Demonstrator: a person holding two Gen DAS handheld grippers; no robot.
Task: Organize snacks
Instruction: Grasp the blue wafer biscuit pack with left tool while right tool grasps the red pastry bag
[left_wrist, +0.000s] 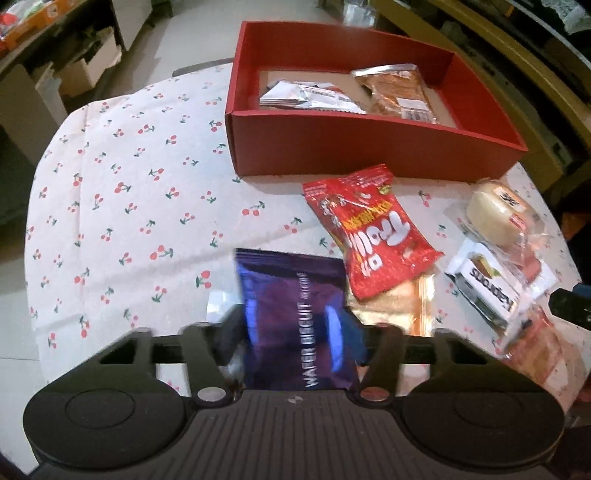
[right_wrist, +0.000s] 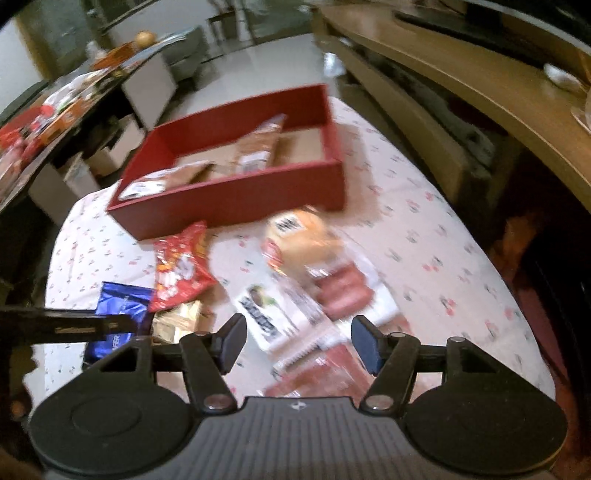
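Two packets (left_wrist: 332, 98) already lie in the red box (left_wrist: 369, 155), beyond both tongs. Left tongs (left_wrist: 295, 328) clench the purple wafer pack (left_wrist: 291, 317); right tongs (right_wrist: 299, 341) hang released over several loose snacks (right_wrist: 280, 314) on the desk (left_wrist: 129, 206).

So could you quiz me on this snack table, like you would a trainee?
1. True or false: the red cardboard box is empty.
2. Which packet sits between the left hand-held gripper's fingers: A the red gummy bag, B the purple foil wafer biscuit packet?
3. What pattern is on the white tablecloth?

Key: 1 false, two packets lie inside; 2 B; 3 small red cherries.
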